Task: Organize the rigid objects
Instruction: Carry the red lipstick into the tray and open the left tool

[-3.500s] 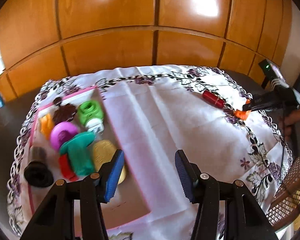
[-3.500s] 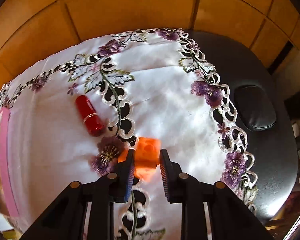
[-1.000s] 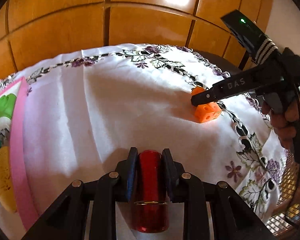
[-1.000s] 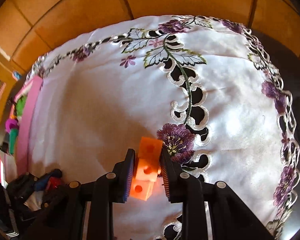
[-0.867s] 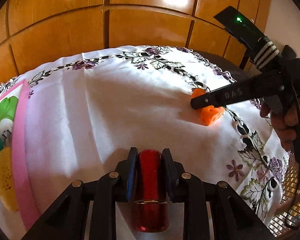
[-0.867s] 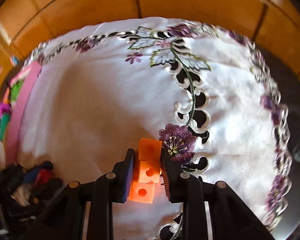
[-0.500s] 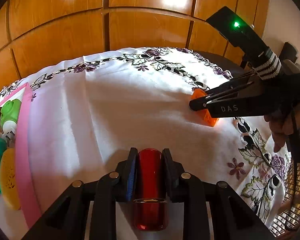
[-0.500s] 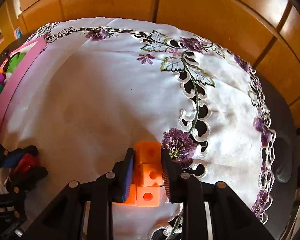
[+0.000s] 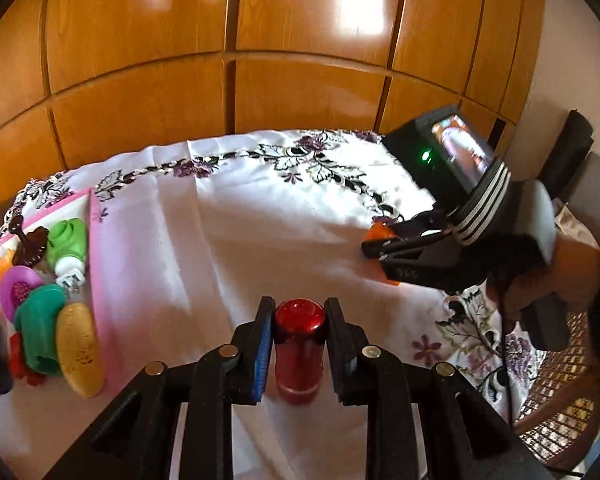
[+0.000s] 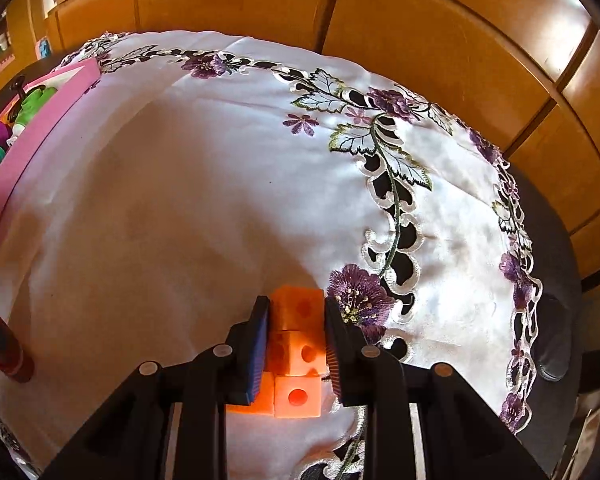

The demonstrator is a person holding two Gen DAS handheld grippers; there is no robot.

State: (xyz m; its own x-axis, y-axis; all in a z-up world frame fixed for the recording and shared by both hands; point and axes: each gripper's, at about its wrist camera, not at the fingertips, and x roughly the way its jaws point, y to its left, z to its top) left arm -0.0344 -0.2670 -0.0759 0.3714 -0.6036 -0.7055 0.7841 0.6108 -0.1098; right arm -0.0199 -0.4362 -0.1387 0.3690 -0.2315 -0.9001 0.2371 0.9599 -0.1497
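Observation:
My left gripper [image 9: 299, 344] is shut on a red cylinder [image 9: 299, 354], held above the white embroidered cloth [image 9: 236, 248]. The cylinder's bottom end [image 10: 10, 362] also shows at the left edge of the right wrist view. My right gripper [image 10: 296, 334] is shut on an orange block piece [image 10: 296, 340] made of joined cubes with round holes. In the left wrist view that gripper [image 9: 374, 250] comes in from the right with a bit of the orange piece [image 9: 382, 232] showing behind its fingers. A pink tray [image 9: 100, 280] at the left holds several coloured toys.
The tray holds a green toy [image 9: 66, 240], a purple ring [image 9: 18, 288], a teal piece [image 9: 40, 320] and a yellow oval [image 9: 78, 350]. Wooden panels [image 9: 220, 60] rise behind the table. A wicker chair [image 9: 560, 412] stands at the right. Dark tabletop [image 10: 548, 240] shows past the cloth's edge.
My left gripper has lifted the red cylinder off the cloth and tipped it up. The right gripper has rolled and shifted with the orange piece, whose lower cubes now show.

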